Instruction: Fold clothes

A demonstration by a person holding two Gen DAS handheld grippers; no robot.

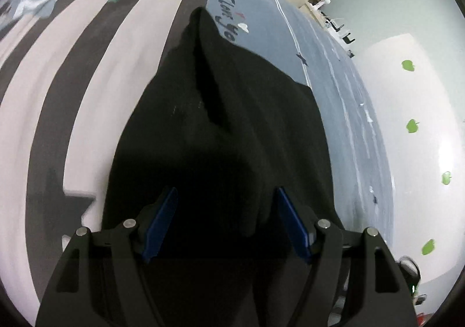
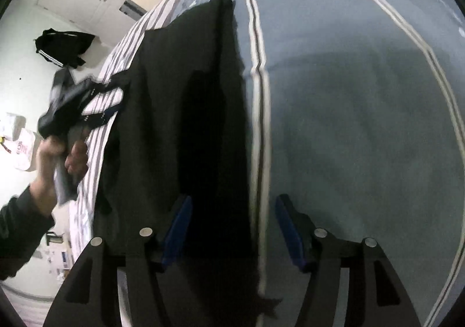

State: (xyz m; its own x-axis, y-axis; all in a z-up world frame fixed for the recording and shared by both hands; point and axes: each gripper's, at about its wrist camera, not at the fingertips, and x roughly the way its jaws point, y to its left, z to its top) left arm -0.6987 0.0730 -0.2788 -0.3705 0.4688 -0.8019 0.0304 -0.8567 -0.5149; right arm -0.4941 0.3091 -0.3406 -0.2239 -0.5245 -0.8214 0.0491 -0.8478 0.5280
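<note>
Black garment (image 1: 221,129) lying on bed cover (image 1: 261,16), long axis running away from both cameras, left gripper (image 1: 226,222) spread above it, right gripper (image 2: 232,228) spread, nothing pinched

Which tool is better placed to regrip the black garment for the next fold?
Probably the left tool: it is open with the black garment filling the space between its pads. The right tool is open astride the garment's edge, half over the grey bedsheet.
</note>
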